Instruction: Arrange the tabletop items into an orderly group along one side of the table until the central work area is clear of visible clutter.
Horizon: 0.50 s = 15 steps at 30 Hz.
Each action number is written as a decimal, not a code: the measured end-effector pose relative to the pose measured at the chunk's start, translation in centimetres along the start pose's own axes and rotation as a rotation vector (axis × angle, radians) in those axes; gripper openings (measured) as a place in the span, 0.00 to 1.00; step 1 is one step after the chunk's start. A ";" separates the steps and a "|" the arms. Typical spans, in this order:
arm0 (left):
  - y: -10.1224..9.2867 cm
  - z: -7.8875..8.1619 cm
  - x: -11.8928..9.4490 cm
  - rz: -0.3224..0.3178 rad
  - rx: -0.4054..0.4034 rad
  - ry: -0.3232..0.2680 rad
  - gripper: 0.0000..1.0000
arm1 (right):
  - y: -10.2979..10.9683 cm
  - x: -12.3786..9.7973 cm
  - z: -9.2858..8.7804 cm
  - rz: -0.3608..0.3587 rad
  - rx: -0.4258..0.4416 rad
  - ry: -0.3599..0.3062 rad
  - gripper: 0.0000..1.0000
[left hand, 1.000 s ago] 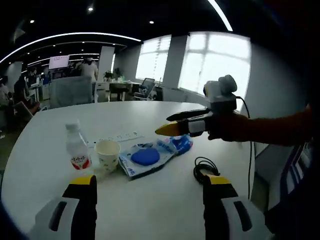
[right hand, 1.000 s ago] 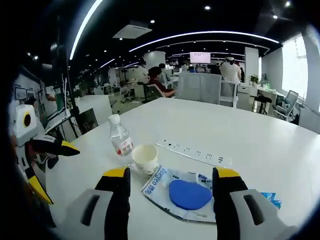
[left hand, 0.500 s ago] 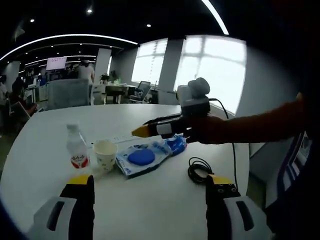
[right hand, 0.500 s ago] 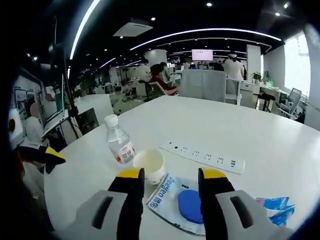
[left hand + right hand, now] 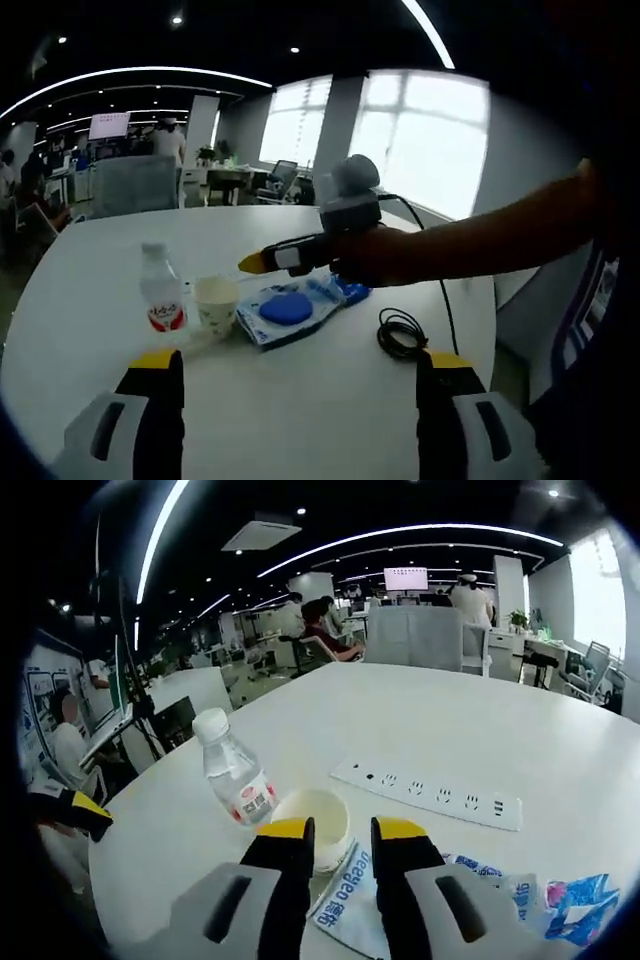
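Note:
A small water bottle [image 5: 160,292] [image 5: 235,778], a paper cup [image 5: 217,301] [image 5: 328,818], a white packet with a blue pad [image 5: 288,310] [image 5: 350,892] and a blue wrapper [image 5: 351,290] [image 5: 582,904] lie grouped on the round white table [image 5: 90,240]. A black coiled cable [image 5: 401,334] lies to their right. My left gripper [image 5: 300,357] hangs open over the near table edge, nothing between its jaws. My right gripper [image 5: 340,828] [image 5: 250,263] hovers just above the cup and packet, its jaws drawn close with a narrow gap and holding nothing.
A white power strip [image 5: 430,790] lies behind the cup. A person's arm [image 5: 480,240] reaches in from the right with the right gripper. Office chairs and desks [image 5: 410,640] stand beyond the far edge. Bare tabletop stretches beyond the strip and in front of my left gripper.
The right gripper has moved left and down toward the cup, and its jaws have closed from wide to a narrow gap. The left gripper has hardly moved.

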State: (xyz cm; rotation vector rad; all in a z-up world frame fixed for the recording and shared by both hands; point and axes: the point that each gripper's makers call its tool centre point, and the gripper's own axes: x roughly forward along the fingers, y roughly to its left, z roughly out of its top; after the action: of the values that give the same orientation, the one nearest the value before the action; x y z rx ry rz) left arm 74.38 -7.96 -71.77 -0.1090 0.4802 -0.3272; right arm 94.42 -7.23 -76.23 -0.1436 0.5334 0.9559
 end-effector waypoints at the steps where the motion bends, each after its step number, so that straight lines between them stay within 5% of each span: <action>1: 0.3 0.0 -0.1 -0.002 0.005 -0.005 0.94 | 0.0 0.6 -0.5 -0.010 0.004 0.017 0.17; 15: 2.1 -1.0 -0.3 -0.003 -0.005 0.005 0.88 | -0.5 3.3 -1.9 -0.049 0.084 0.060 0.07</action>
State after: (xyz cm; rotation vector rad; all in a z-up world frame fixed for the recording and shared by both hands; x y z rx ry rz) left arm 74.21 -5.92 -72.90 -0.1139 0.4862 -0.3287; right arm 95.58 -5.74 -79.52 -0.1092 0.6214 0.8823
